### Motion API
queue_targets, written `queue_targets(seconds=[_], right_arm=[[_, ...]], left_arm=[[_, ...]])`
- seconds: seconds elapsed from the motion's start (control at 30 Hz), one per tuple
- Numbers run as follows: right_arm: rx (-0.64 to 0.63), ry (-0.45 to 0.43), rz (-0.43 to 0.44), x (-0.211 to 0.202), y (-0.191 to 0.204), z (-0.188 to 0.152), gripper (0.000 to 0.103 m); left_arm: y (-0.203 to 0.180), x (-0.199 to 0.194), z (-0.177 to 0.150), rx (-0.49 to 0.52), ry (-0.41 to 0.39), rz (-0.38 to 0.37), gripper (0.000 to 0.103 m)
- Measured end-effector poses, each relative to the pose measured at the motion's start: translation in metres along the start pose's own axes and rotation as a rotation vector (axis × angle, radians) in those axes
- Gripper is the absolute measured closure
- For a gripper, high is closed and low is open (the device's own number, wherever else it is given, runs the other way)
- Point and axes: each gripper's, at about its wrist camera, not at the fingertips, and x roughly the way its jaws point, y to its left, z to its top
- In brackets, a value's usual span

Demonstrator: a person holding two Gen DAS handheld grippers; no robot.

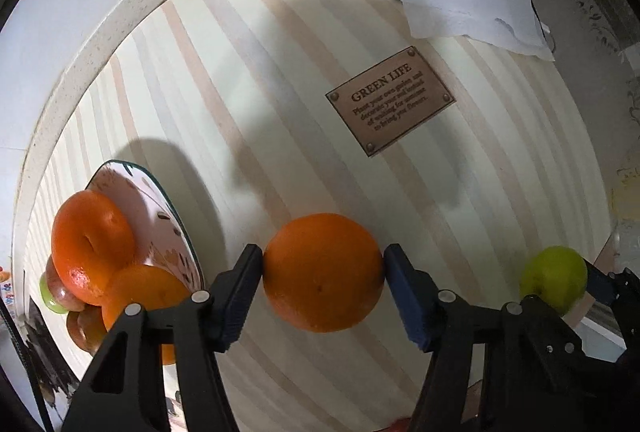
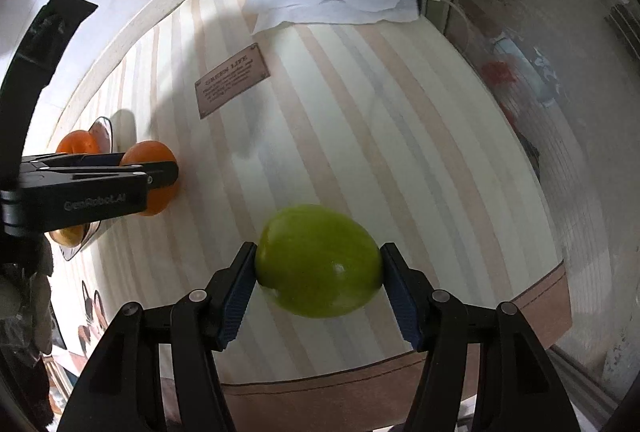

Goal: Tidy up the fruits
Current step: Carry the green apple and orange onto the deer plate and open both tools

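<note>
the left tongs (image 1: pixel 323 274) squeeze an orange (image 1: pixel 323 272) over the striped surface (image 1: pixel 280 103), near the plate (image 1: pixel 176 224) of fruit by its left edge. the right tongs (image 2: pixel 318 264) squeeze a green apple (image 2: pixel 318 260) near the front edge.

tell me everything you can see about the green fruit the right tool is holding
The green fruit is round, smooth and glossy yellow-green, apple-like, with a small highlight on its skin. It sits sideways, clamped in the right tool between the two blue ribbed pads, one on each flank, above the striped tablecloth. In the left wrist view it shows at the far right.
</note>
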Motion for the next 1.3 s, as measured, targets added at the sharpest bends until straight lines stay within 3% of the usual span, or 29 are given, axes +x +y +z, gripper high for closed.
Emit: queue_targets(seconds=[0.23,0.37,0.5,0.67,0.9,1.07,1.13,1.3], right_arm=[[-0.032,0.006,-0.002,0.005,0.016,0.004,0.038],[-0.039,-0.001,-0.003,0.001,0.022,0.003,0.038],[-0.041,-0.010,0.009,-0.005,0.027,0.001,0.038],[-0.083,0.022,0.026,0.003,0.044,-0.008,0.038],[-0.242,0.101,0.071,0.031,0.106,-0.030,0.038],[-0.388,0.136,0.099,0.047,0.158,-0.045,0.038],[-0.442,0.106,0.067,0.047,0.170,-0.047,0.038],[-0.434,0.122,0.073,0.048,0.174,-0.040,0.037]], left_arm=[[0.010,0.014,0.008,-0.022,0.047,-0.070,0.040],[0.017,0.010,0.002,-0.068,0.034,-0.085,0.042],[0.034,-0.007,-0.027,-0.099,0.004,-0.122,0.042],[0.058,-0.017,-0.091,-0.141,-0.012,-0.139,0.042],[0.127,0.005,-0.172,-0.305,0.061,-0.125,0.042],[0.170,0.025,-0.199,-0.447,0.082,-0.136,0.042],[0.184,0.027,-0.204,-0.485,0.062,-0.164,0.042],[0.192,0.028,-0.207,-0.485,0.044,-0.158,0.041]])
